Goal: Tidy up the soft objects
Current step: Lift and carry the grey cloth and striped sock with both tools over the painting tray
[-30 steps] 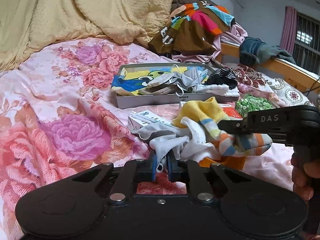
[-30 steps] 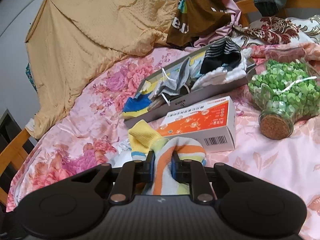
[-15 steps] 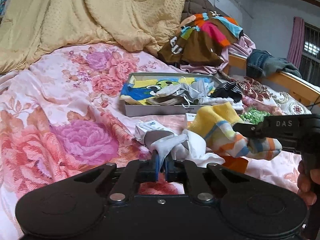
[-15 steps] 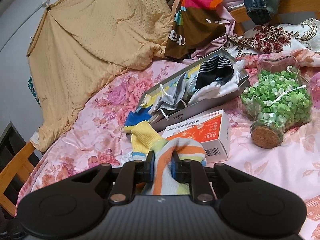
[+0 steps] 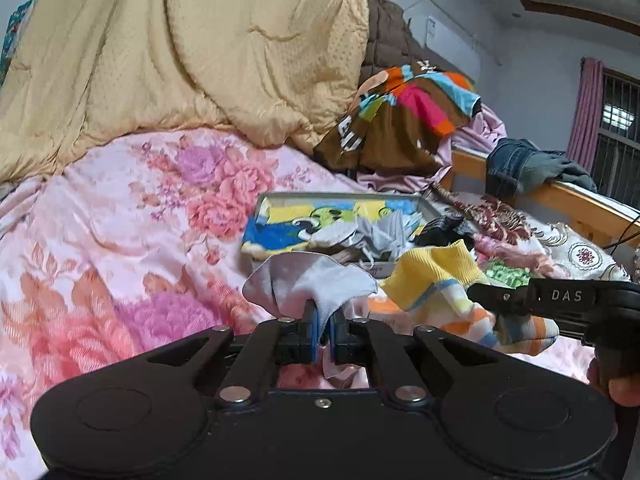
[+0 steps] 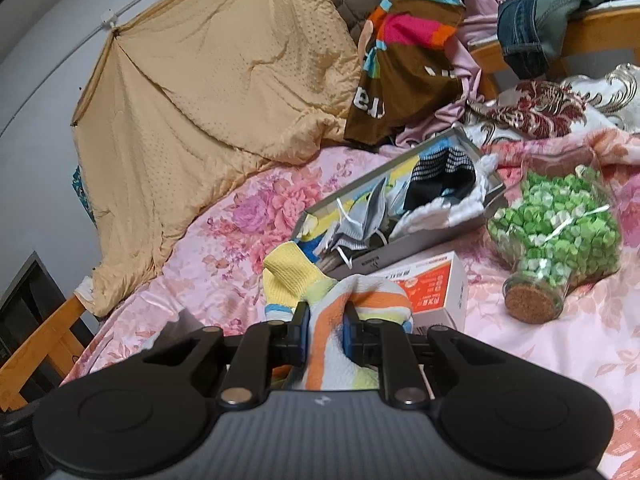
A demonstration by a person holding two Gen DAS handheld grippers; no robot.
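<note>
- Right now your left gripper is pinched nearly closed on a thin fold of the grey-white cloth, which bunches up above the jaws, clear of the floral bedspread.
- Your right gripper is clamped part-way on the striped sock, its yellow cuff flopping off to the left and its toe end trailing back under the jaws.
- Ahead sits the shallow box, holding other socks and cloths (the likely place for these two, though that is my guess).
- That left pinch catches only an edge of the cloth; a quick swing could pull it free short of the box.
- The loose yellow cuff could snag on the box's near wall or on the orange carton just in front of it.
- The corked jar of green paper stars lies on its side just right of the box; a wide sweep with your right hand could set it rolling.
</note>
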